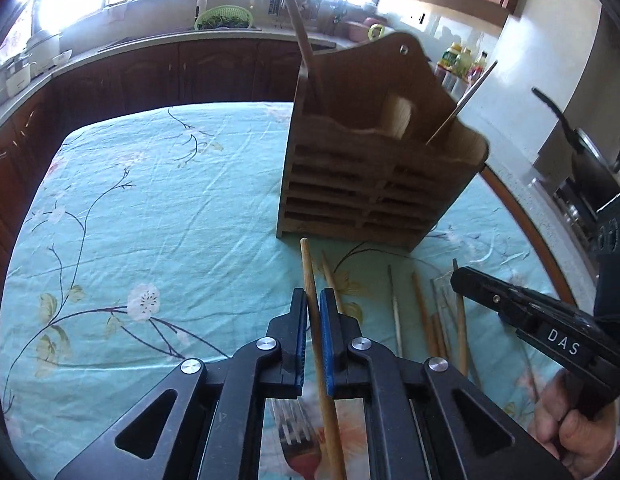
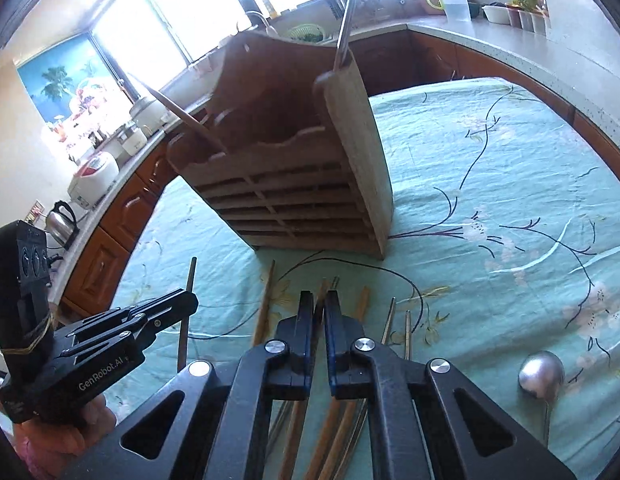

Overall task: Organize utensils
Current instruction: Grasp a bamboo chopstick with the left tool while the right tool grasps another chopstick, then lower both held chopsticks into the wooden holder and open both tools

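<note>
Landmark: the wooden utensil holder [image 1: 374,168] stands upright on the table, towards its far side, with slatted front facing both grippers.
Table: round, under a turquoise floral cloth [image 1: 158,208]; its wooden rim shows at the edge to the right of the holder in the left wrist view.
Left gripper [image 1: 313,312]: jaws pinched on a wooden chopstick [image 1: 310,276] whose tip reaches out past the pads towards the foot of the holder, stopping short of it.
Right gripper [image 2: 319,314]: jaws pressed together on a thin wooden stick from the pile in front of the holder; where that stick ends beyond the pads I cannot tell.
Loose utensils: more chopsticks [image 1: 422,312] lie fanned on the cloth just in front of the holder, between the two grippers; a fork [image 1: 294,436] lies under the left gripper; a metal ladle [image 2: 541,374] lies well to the right of the holder, bowl down.
Already in the holder: a long wooden handle [image 1: 298,32] leans out of its left compartment, a thin metal stick [image 1: 462,104] out of its right.
Open room: the cloth left of the holder is bare in the left wrist view, and the stretch right of it holds only the ladle.
Surroundings: a kitchen counter [image 1: 122,46] curves round behind the holder, apart from the table.
</note>
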`<state>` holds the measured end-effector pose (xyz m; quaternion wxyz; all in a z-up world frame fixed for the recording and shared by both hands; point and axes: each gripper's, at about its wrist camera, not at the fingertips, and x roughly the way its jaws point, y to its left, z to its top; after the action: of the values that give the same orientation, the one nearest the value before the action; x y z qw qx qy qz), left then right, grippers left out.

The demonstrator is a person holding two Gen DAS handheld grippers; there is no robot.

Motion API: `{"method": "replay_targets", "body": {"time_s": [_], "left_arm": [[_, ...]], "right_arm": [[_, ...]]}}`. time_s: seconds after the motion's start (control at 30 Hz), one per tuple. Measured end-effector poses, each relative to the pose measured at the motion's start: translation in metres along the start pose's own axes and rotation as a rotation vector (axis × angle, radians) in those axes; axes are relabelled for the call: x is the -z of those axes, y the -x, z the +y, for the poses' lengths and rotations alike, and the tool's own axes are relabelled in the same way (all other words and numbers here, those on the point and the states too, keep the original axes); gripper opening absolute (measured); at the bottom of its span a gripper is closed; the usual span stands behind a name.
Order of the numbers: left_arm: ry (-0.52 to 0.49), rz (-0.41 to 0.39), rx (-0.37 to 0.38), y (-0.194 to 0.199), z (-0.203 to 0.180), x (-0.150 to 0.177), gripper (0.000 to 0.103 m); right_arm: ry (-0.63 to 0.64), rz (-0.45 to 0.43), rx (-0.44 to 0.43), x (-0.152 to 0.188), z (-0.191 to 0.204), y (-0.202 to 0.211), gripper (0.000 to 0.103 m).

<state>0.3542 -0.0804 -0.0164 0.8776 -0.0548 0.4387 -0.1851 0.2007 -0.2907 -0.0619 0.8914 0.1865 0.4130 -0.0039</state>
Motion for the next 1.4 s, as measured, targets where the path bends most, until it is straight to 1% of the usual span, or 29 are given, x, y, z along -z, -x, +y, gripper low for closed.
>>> {"method": "replay_targets", "body": {"time_s": [0.07, 0.23, 0.43, 0.47, 0.6, 0.77, 0.93, 1.1, 1.4], "left_arm": [[0.019, -0.039, 0.037, 0.023, 0.003, 0.005, 0.004], [0.041, -0.125, 0.081, 0.07, 0.012, 0.018, 0.004], [0.051, -0.184, 0.121, 0.109, 0.017, 0.038, 0.004], [0.052, -0.195, 0.126, 0.113, 0.017, 0.033, 0.004], [0.047, -0.229, 0.147, 0.132, 0.023, 0.041, 0.004], [0.038, -0.259, 0.152, 0.151, 0.027, 0.049, 0.004], [0.033, -0.276, 0.155, 0.17, 0.027, 0.052, 0.004], [0.041, -0.301, 0.151, 0.18, 0.028, 0.048, 0.004], [0.045, -0.389, 0.141, 0.186, 0.028, 0.026, 0.004]], "right_arm": [[0.002, -0.028, -0.02, 0.001, 0.0, 0.018, 0.005], [0.007, -0.092, -0.066, -0.002, 0.012, 0.056, 0.005], [0.049, -0.156, -0.109, -0.002, 0.033, 0.094, 0.004], [0.054, -0.167, -0.118, -0.001, 0.036, 0.1, 0.004], [0.085, -0.206, -0.126, 0.0, 0.046, 0.123, 0.004], [0.103, -0.242, -0.127, -0.001, 0.051, 0.139, 0.004], [0.106, -0.26, -0.125, -0.005, 0.051, 0.143, 0.004], [0.112, -0.275, -0.122, -0.011, 0.051, 0.147, 0.004], [0.13, -0.332, -0.11, -0.038, 0.054, 0.157, 0.004]]}}
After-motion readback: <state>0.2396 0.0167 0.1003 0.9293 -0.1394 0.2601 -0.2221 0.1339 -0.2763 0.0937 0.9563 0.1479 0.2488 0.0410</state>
